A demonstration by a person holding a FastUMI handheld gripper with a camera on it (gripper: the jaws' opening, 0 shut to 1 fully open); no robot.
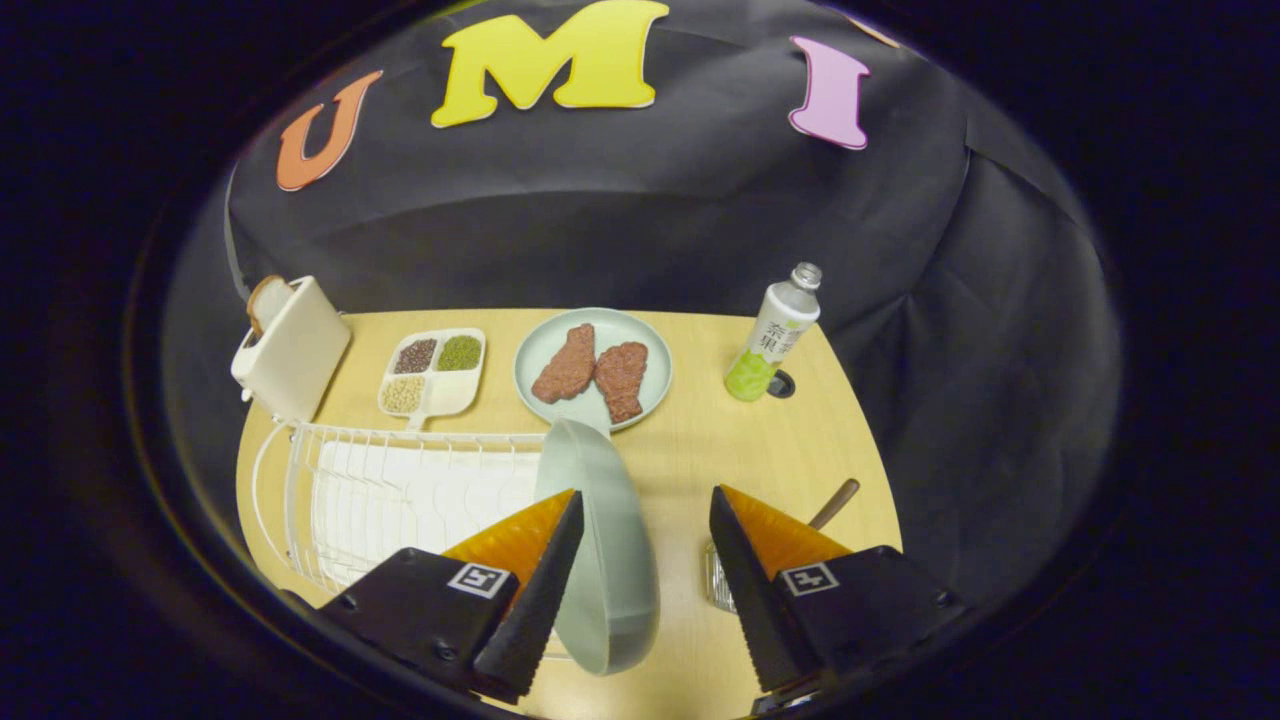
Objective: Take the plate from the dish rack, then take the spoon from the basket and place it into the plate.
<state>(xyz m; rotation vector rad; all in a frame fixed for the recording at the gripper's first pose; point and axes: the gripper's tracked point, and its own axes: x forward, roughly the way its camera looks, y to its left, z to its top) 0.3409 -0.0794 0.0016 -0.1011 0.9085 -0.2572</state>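
Observation:
A pale green plate [600,540] stands on its edge at the right end of the white wire dish rack [400,490]. My gripper [645,495] is open and straddles the plate. The left finger lies close against the plate's back, while the right finger stands well apart from its rim. Behind the right finger a brown spoon handle [835,503] sticks up out of a small basket [715,585], which the finger mostly hides. The spoon's bowl is hidden.
Beyond the rack, on the wooden table [700,450], are a white toaster [290,345] holding bread, a divided tray of grains [433,370], a green plate [540,350] with two meat pieces, and a bottle [772,335] at the far right.

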